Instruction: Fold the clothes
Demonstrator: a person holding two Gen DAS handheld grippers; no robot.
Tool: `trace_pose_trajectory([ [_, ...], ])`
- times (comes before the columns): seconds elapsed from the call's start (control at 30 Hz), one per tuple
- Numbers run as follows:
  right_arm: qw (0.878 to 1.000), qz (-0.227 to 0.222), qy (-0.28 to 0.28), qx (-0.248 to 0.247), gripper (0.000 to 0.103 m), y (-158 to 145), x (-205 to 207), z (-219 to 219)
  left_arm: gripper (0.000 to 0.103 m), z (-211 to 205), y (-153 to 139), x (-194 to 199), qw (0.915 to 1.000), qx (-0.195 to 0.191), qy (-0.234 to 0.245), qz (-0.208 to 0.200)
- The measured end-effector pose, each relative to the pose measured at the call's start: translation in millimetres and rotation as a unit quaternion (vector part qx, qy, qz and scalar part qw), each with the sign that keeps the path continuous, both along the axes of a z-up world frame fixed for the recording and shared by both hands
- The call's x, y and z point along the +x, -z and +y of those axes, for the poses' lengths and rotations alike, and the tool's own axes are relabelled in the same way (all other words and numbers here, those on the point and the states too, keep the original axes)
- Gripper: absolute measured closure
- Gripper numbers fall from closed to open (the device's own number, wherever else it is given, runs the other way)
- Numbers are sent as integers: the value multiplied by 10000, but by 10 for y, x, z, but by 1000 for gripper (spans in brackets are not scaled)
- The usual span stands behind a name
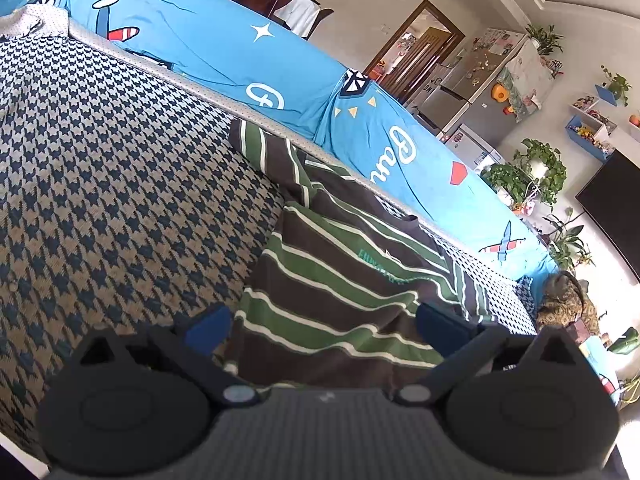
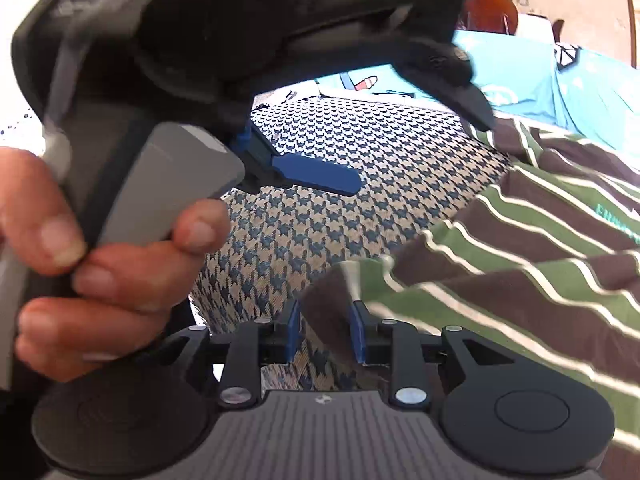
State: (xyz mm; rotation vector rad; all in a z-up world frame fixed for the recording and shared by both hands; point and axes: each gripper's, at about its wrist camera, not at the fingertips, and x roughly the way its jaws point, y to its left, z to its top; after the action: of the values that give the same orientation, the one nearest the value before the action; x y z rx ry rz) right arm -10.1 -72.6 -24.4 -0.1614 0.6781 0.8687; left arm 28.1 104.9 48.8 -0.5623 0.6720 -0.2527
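A brown, green and white striped shirt (image 1: 340,276) lies partly folded on a houndstooth sofa seat (image 1: 120,168). My left gripper (image 1: 320,324) is open wide, its blue fingers either side of the shirt's near edge, just above it. In the right wrist view my right gripper (image 2: 325,332) has its blue pads (image 2: 294,332) close together around a corner of the striped shirt (image 2: 520,264), apparently pinching it. The left gripper body (image 2: 200,60), held by a hand (image 2: 80,264), fills the upper left of that view, with one blue finger (image 2: 316,176) showing.
Blue cartoon-print covers (image 1: 224,52) drape the sofa back behind the seat. Beyond are a fridge (image 1: 472,92), a wooden door (image 1: 416,44), potted plants (image 1: 528,176), a dark TV (image 1: 612,196) and wall shelves.
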Motion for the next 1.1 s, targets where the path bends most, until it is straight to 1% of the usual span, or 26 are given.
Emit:
trace_pose_trajectory([
  [0.1, 9999, -40, 129, -1, 71, -24, -111, -114, 0, -30, 9, 17, 10000, -12, 40, 0],
  [0.2, 9989, -104, 456, -47, 69, -147, -7, -248, 0, -86, 30, 33, 9999, 66, 122, 40],
  [0.27, 9973, -159, 714, -80, 68, -192, -39, -345, 0, -135, 57, 53, 9997, 133, 204, 90],
  [0.37, 9934, -267, 1105, -168, 68, -251, -48, -497, 0, -235, 123, 91, 9989, 249, 326, 220],
  [0.5, 9858, -218, 1655, -168, 67, -219, 87, -717, 0, -388, 164, 110, 9971, 490, 529, 255],
  [0.67, 9741, -200, 2241, -209, 67, -218, 110, -1020, 0, -513, 206, 122, 9951, 645, 680, 305],
  [0.83, 9608, -165, 2756, -237, 66, -239, 67, -1354, 0, -572, 256, 145, 9939, 746, 711, 380],
  [0.97, 9475, -118, 3184, -253, 66, -230, 46, -1617, 0, -600, 279, 162, 9935, 787, 715, 413],
  [1.07, 9350, -80, 3536, -251, 66, -236, 17, -1831, 0, -625, 292, 173, 9930, 810, 748, 426],
  [1.1, 9302, -63, 3661, -256, 64, -242, 7, -1898, 0, -635, 295, 175, 9928, 819, 759, 428],
])
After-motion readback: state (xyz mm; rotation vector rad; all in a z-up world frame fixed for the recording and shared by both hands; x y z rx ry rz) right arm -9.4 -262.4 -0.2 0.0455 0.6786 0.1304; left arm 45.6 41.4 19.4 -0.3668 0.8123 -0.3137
